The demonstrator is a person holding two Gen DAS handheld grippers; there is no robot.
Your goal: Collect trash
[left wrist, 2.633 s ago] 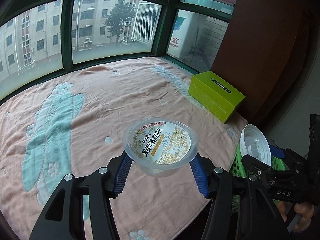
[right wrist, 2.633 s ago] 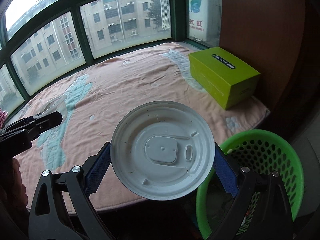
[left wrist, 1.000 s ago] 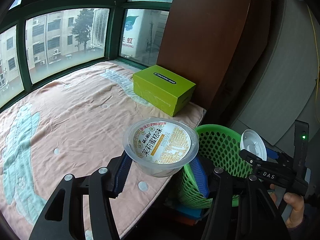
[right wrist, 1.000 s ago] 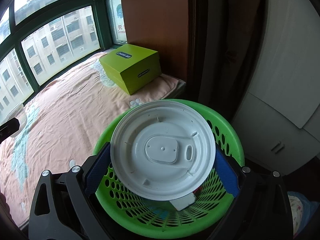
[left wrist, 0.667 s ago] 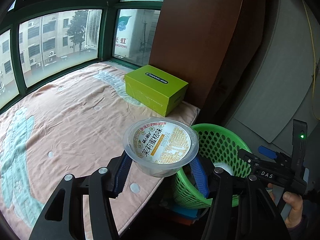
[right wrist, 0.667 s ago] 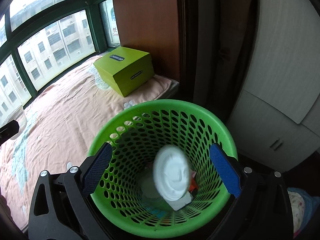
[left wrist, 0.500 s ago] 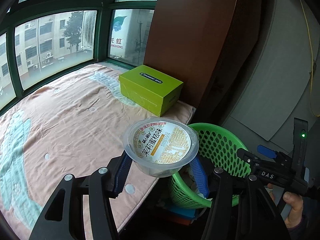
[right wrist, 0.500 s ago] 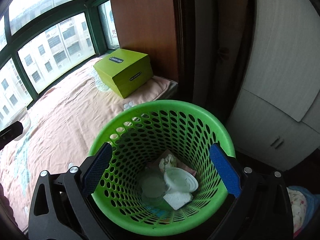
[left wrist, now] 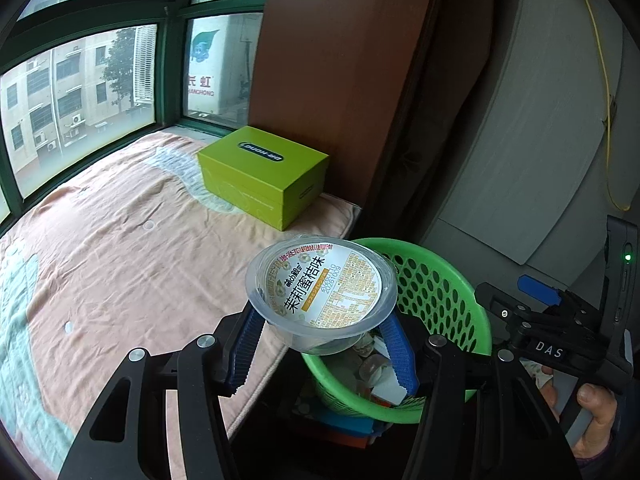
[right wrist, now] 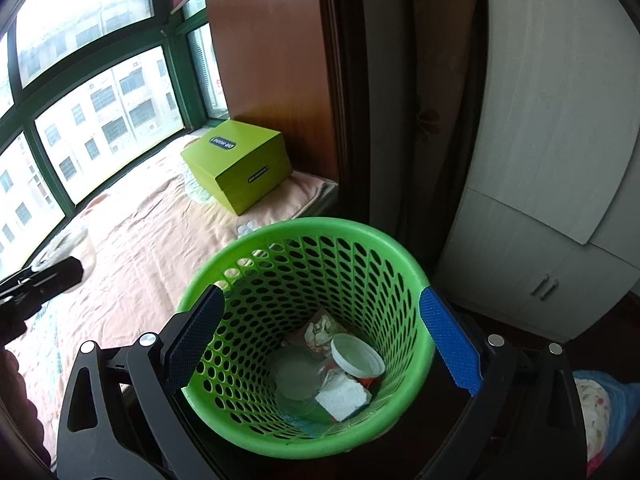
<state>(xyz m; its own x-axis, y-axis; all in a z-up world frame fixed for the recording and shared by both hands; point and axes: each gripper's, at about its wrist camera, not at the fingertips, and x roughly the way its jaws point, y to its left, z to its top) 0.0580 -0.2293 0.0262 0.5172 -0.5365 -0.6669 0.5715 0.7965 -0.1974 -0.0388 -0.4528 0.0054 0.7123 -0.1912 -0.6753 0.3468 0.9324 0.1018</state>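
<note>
My left gripper (left wrist: 322, 350) is shut on a clear plastic cup (left wrist: 320, 294) with a printed foil seal, held at the near-left rim of the green perforated basket (left wrist: 440, 292). My right gripper (right wrist: 320, 334) stands open over the basket (right wrist: 304, 444), nothing between its blue pads. The white round lid (right wrist: 357, 355) lies inside the basket among a white foam piece (right wrist: 342, 398), crumpled paper (right wrist: 320, 330) and a clear lid. In the left wrist view the right gripper (left wrist: 532, 308) shows at the right, held by a hand (left wrist: 592, 412).
A lime-green box (left wrist: 260, 174) sits on the pink blanket (left wrist: 120, 260) of the window seat, against a brown wooden panel (left wrist: 340, 60). Grey cabinet doors (right wrist: 540, 160) stand to the right of the basket. Green-framed windows run along the back.
The right gripper opened and let the white lid fall into the basket, where it now lies. The left gripper carried the cup rightward, from over the blanket to the basket's rim.
</note>
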